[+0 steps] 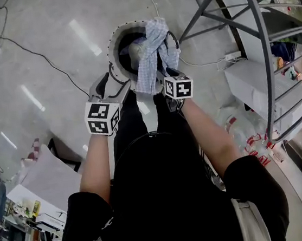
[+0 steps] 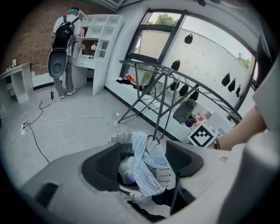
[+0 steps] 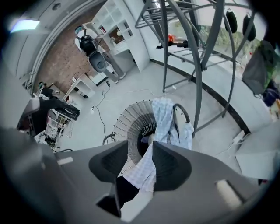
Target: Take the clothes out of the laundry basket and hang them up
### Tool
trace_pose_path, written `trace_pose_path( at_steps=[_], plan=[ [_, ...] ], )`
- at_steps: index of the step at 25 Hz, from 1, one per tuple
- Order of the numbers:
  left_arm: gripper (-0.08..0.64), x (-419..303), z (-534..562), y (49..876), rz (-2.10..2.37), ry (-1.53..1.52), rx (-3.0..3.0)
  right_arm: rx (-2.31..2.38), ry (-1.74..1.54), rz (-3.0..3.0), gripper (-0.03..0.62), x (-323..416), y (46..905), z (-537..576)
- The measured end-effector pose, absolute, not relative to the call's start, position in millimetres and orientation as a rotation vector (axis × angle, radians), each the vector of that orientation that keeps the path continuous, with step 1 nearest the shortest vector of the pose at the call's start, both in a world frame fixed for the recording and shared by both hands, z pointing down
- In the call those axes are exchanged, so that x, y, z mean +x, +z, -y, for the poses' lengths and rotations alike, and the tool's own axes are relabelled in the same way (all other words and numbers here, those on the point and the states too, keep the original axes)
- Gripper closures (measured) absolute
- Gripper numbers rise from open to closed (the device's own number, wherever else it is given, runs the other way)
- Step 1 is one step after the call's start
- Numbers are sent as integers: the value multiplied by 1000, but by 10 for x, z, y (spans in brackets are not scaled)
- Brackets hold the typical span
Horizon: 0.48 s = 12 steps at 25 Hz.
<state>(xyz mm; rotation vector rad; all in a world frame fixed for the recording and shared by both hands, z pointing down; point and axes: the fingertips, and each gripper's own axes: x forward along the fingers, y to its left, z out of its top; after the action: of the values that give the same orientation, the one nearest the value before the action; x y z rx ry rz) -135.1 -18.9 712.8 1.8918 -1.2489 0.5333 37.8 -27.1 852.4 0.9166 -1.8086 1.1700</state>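
Clothes are not out of the laundry basket (image 1: 111,47) yet. A blue checked cloth (image 1: 151,52) hangs over its rim, on the floor near the drying rack (image 1: 262,49). This looks like the first grab. The right hand-held gripper (image 3: 141,151) has its jaws spread, with the cloth's low end between them but not squeezed. The left hand-held gripper (image 2: 143,151) is spread too and holds nothing. Next, the right jaws likely need to close on the cloth and lift it. Something pale (image 2: 127,168) sits deeper in the basket, too dark to make out.
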Motion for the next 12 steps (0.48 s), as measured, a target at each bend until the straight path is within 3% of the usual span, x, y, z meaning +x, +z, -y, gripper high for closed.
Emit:
trace_pose_path(
  at_steps=[12],
  plan=[
    [227,-1478,-41,8106,1039,618,1928,977,1367,1429,364,399,10013,-530]
  ],
)
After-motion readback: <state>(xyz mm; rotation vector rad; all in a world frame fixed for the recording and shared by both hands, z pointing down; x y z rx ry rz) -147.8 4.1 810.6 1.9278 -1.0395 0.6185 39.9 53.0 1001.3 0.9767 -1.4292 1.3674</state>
